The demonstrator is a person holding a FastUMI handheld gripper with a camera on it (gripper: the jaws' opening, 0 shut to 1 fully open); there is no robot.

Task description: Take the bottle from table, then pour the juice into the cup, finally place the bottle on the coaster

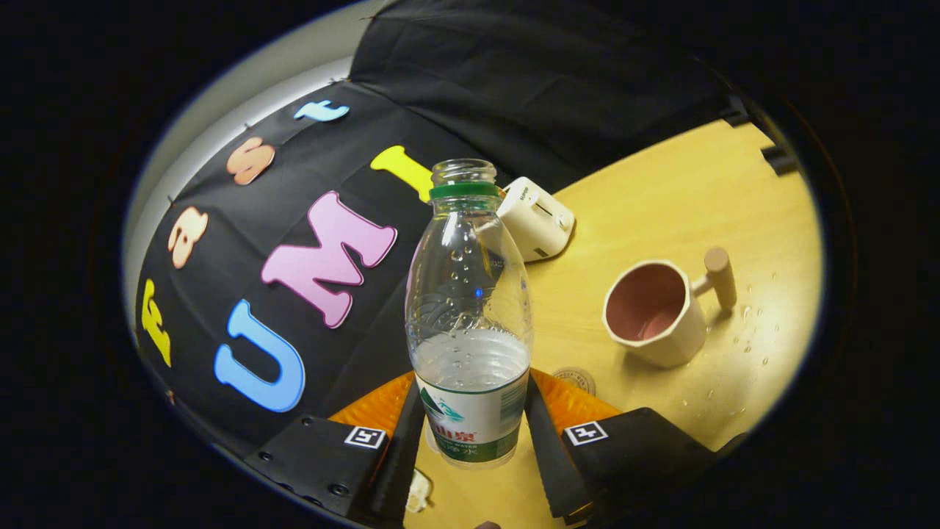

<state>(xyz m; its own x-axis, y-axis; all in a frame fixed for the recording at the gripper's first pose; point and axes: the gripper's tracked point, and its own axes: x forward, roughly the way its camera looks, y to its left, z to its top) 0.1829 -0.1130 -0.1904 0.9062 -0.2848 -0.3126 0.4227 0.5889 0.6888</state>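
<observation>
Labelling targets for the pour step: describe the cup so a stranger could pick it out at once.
On the wooden table, look beyond the gripper, whose fingers clamp a clear bottle. The cup stands off to the bottle's side, nearer than the white toaster. It alone is cream outside, pink inside, with a wooden peg handle.

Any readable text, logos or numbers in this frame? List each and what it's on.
Nothing can be quoted.
Label on the bottle, gripped between the gripper's fingers: print, too warped to read.
White appliance: small dark mark, too small.
Round disc near the cup: stamp, blurred.
Square markers on the gripper: patterns, no words.
</observation>
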